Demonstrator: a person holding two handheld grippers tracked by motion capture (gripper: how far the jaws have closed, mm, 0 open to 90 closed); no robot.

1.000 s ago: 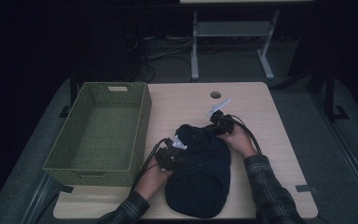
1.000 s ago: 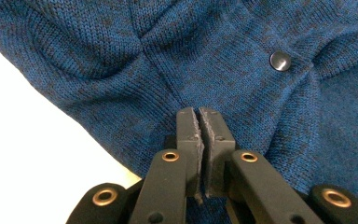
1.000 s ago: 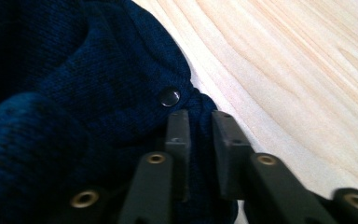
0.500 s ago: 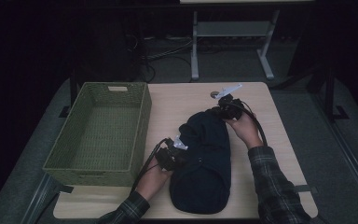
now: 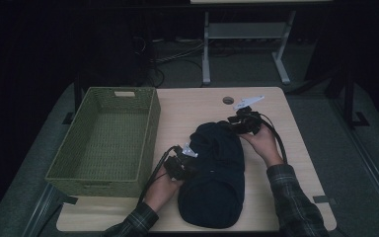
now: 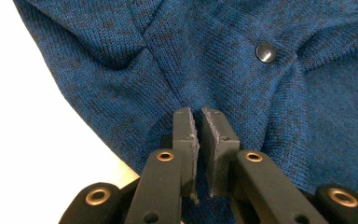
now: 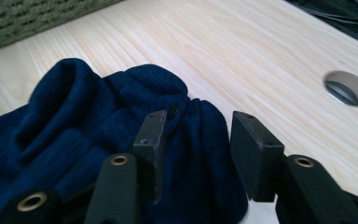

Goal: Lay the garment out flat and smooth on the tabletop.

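Folding looks in hand: dark blue knitted garment (image 5: 214, 173) lies bundled lengthwise on the pale wooden table (image 5: 187, 106), beside the green woven basket (image 5: 106, 140). Left gripper (image 6: 200, 140) is nearly closed, probably pinching knit. Right gripper (image 7: 198, 140) gapes around a bunched end, gripping nothing; closing there seems next.

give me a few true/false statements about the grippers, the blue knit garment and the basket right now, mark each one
1. The green woven basket has nothing in it. True.
2. The blue knit garment lies inside the basket. False: it lies on the table, to the right of the basket.
3. The left gripper has its jaws pinched on the knit. True: they stand almost together, with fabric between them.
4. The right gripper is clamped tight. False: its jaws stand apart, with a bunch of the garment between them.
5. A dark button shows on the garment. True.
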